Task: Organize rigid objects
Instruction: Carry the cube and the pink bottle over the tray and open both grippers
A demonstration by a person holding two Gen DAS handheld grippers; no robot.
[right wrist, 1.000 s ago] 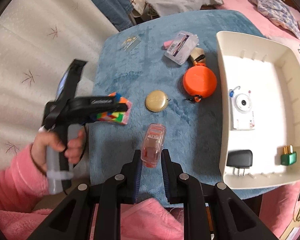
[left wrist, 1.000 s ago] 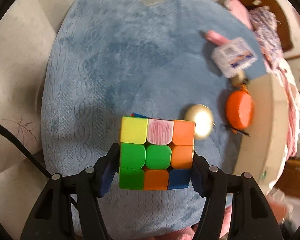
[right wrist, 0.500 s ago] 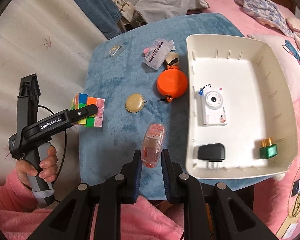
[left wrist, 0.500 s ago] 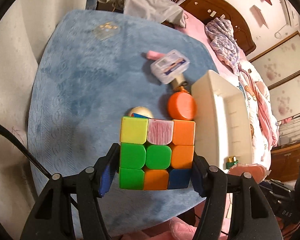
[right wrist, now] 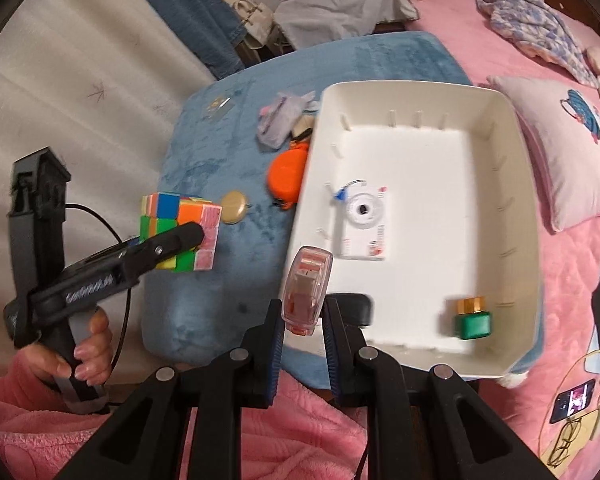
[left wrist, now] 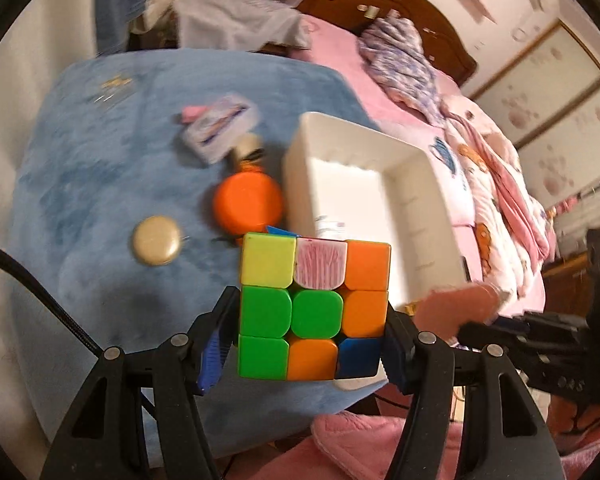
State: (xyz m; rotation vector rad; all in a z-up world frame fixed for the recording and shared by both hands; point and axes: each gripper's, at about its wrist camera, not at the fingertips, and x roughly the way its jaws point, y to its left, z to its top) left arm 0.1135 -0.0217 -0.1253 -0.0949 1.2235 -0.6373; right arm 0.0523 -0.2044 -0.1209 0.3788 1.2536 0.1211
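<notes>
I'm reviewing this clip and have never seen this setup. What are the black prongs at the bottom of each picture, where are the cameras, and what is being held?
No robot here: a person holds a handheld two-finger gripper in each hand, each with a fisheye camera looking along its fingers. The prongs are those fingers.

The left-wrist picture shows the left gripper, jaws closed on a colourful puzzle cube. The right-wrist picture shows the right gripper, jaws closed on a small clear plastic case, with the person's left hand and the cube at its left edge.

On the blue mat lie an orange round case, a gold disc and a clear box. The white tray holds a white toy camera, a black adapter and a green bottle.
</notes>
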